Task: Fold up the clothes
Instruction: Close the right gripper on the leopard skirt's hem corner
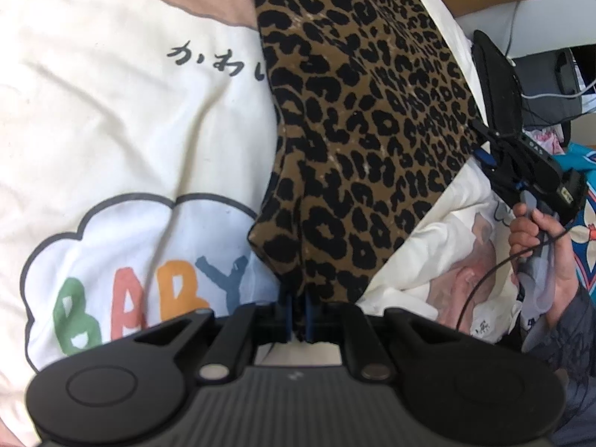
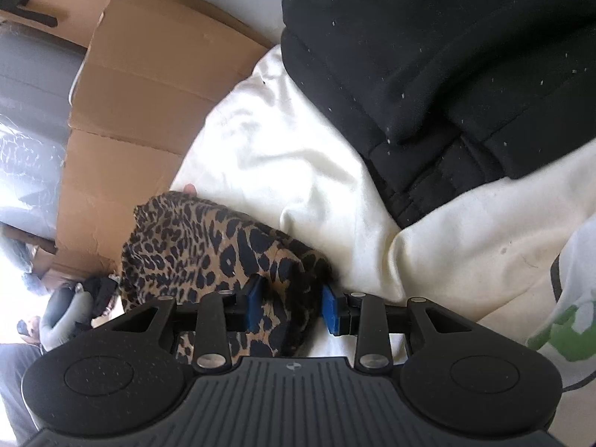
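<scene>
Leopard-print garment [image 1: 357,130] is hanging lower centre to upper right across cream bedding [image 1: 111,111]; thin, limp, light, likely best gripped at hems or corners. Left gripper [image 1: 297,313] is clamping its lower edge, jaws nearly closed. Right gripper [image 2: 292,307] is standing part-open astride the far end; pad contact is unclear. Garment's full shape is staying hidden.

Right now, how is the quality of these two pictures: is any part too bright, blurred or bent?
Left wrist view: strong fisheye bending with dark corners; the leopard-print cloth is sharp, and the white BABY shirt is bright but readable. Right wrist view: the lower left edge is washed out by glare, and the black garment loses detail in shadow.
</scene>
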Action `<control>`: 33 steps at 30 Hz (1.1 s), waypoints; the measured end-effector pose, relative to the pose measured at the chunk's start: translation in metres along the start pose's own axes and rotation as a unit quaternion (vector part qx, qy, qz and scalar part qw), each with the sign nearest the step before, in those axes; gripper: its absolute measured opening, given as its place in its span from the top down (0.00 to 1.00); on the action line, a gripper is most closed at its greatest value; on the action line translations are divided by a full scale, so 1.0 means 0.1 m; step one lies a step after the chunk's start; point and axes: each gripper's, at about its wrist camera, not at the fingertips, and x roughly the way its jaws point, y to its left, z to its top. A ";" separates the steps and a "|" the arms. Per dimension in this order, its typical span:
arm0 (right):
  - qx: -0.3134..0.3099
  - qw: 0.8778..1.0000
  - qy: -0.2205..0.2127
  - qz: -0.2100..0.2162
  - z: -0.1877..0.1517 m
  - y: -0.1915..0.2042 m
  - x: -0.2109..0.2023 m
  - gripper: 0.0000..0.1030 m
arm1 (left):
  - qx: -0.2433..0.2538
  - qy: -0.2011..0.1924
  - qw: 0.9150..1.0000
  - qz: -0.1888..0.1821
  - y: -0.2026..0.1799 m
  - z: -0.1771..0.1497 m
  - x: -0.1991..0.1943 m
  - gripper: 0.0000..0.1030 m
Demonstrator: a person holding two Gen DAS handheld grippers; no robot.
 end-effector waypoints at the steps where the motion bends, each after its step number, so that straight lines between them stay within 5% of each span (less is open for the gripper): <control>1: 0.002 1.000 -0.003 0.005 0.00 0.01 -0.03 0.63 | -0.001 0.000 1.000 -0.001 0.00 0.00 0.00 0.93; 7: 0.047 0.999 0.013 0.013 -0.09 -0.09 -0.01 0.62 | -0.002 0.000 1.000 -0.001 0.00 0.01 0.00 0.93; 12: 0.079 0.996 0.028 0.037 -0.10 -0.14 0.07 0.47 | -0.007 0.000 1.000 -0.003 0.01 0.00 0.00 0.93; 18: 0.095 0.995 0.005 0.041 0.00 -0.16 0.11 0.51 | -0.007 0.000 1.000 -0.002 0.01 0.00 -0.01 0.93; 20: 0.083 0.996 -0.005 0.041 0.02 -0.12 0.05 0.64 | -0.008 0.000 1.000 -0.002 0.01 0.00 -0.01 0.93; 33: 0.077 0.996 0.010 0.037 0.05 -0.16 0.17 0.61 | -0.013 -0.003 1.000 0.001 0.00 -0.01 0.00 0.93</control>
